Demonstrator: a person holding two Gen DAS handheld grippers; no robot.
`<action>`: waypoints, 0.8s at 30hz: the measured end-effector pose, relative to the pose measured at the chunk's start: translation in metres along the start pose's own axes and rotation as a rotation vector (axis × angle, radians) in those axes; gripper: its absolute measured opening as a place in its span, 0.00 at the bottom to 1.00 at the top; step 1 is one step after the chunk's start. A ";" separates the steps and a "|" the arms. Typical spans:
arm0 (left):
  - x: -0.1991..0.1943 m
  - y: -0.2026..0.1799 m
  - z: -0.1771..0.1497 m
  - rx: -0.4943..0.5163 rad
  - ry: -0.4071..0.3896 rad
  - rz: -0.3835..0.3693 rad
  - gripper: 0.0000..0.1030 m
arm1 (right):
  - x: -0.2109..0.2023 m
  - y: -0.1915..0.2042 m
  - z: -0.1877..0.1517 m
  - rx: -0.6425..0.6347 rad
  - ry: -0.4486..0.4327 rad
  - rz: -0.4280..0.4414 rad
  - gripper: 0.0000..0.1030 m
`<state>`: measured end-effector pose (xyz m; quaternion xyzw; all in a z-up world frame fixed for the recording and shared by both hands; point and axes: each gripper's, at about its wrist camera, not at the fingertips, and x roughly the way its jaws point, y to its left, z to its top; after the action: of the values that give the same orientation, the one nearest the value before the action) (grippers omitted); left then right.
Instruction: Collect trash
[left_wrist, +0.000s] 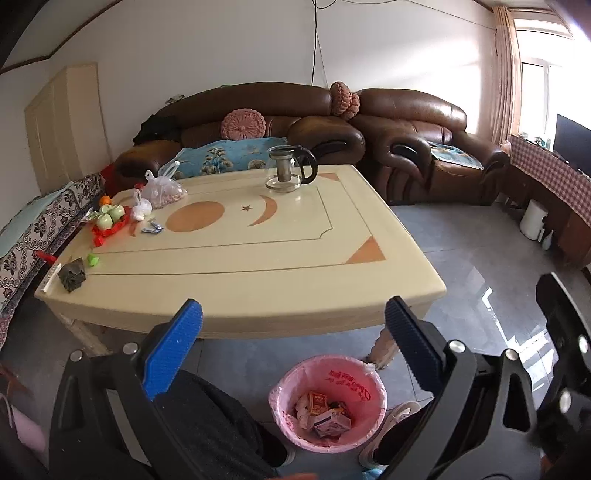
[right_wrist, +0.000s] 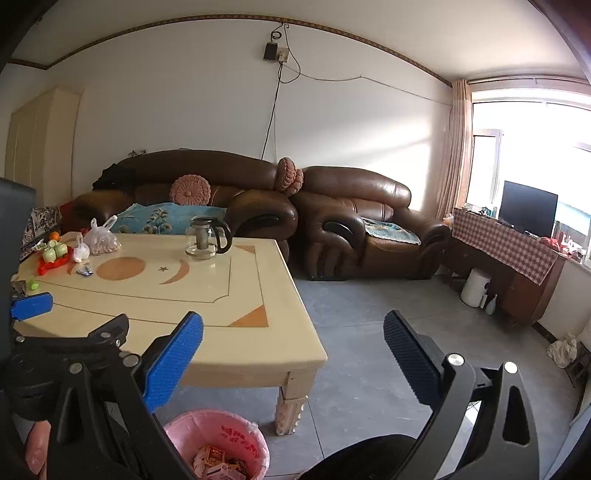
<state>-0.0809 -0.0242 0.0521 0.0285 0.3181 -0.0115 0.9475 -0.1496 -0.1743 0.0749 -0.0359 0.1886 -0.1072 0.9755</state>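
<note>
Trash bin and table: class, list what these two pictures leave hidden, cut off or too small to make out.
- Trash bin: right wrist view, the lower part is cut off by the bottom edge and the gripper's frame.
- Bin contents: left wrist view, small boxes, print too small to read.
- Dark lump on the table: left wrist view, too small to identify.
- Wrappers: too small to read.

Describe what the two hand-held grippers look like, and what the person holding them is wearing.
Both look alike. The left hand-held gripper has a black plastic frame of angled links joined by silver round bolts, ending in two flat fingers faced with bright blue, finely ribbed pads. The right hand-held gripper is built the same. No cables or markings show. The person wears dark trousers and light shoes.
</note>
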 end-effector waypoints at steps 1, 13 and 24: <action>-0.002 0.001 -0.001 -0.003 0.003 -0.009 0.94 | -0.004 0.001 0.000 -0.001 -0.002 -0.001 0.93; -0.007 0.006 -0.002 -0.034 0.014 -0.025 0.94 | -0.007 -0.003 0.000 0.032 0.026 -0.002 0.93; -0.004 0.006 -0.003 -0.028 0.020 -0.012 0.94 | -0.006 -0.003 0.000 0.029 0.037 -0.015 0.93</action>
<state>-0.0860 -0.0181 0.0528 0.0134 0.3278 -0.0122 0.9446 -0.1556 -0.1763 0.0771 -0.0209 0.2046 -0.1178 0.9715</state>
